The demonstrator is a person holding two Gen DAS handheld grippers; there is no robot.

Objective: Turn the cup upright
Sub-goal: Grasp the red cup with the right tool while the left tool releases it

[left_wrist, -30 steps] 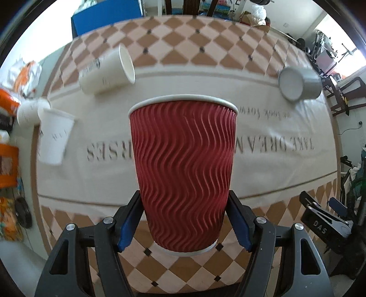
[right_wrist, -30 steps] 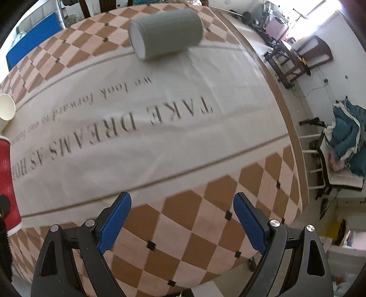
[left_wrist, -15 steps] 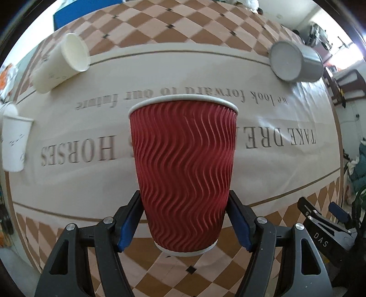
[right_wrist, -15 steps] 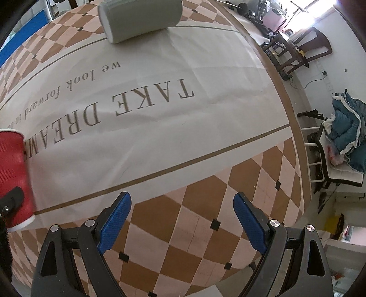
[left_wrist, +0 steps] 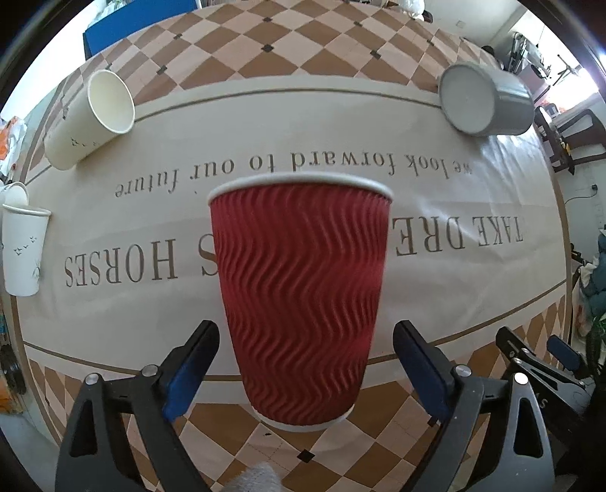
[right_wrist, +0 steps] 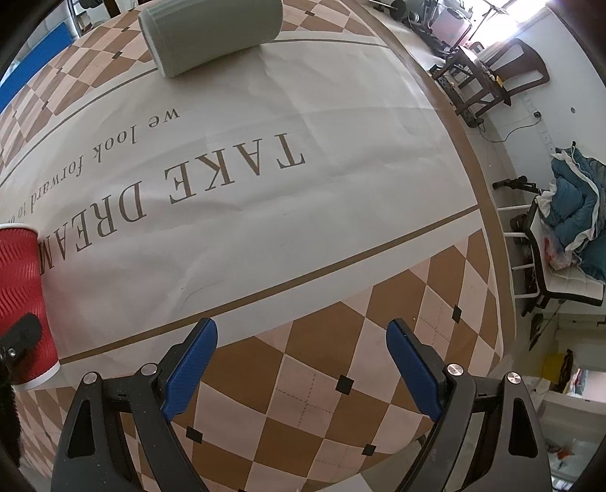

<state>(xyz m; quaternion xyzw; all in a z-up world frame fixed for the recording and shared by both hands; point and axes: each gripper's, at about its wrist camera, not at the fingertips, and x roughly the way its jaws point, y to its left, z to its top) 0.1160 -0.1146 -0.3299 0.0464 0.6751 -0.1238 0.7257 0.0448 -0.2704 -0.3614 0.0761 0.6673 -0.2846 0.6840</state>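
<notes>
A red ripple paper cup [left_wrist: 301, 295] stands upright on the table, mouth up, between the fingers of my left gripper [left_wrist: 305, 363]. The jaws are open, with a gap on each side of the cup. The cup also shows at the left edge of the right wrist view [right_wrist: 22, 299]. My right gripper [right_wrist: 301, 371] is open and empty above the checkered tablecloth near the table's front edge. A grey cup [left_wrist: 484, 100] lies on its side at the far right; it also shows in the right wrist view [right_wrist: 212, 32]. A cream paper cup [left_wrist: 89, 119] lies on its side at the far left.
A white paper cup [left_wrist: 22, 251] stands upright at the left edge, with another white cup [left_wrist: 15, 193] behind it. A beige runner with printed words [left_wrist: 435, 265] covers the table's middle. The table's right edge [right_wrist: 492, 234] drops off to chairs and clutter.
My left gripper has opened and let go of the red cup, which now stands on the table. Both views have shifted slightly forward over the table.
</notes>
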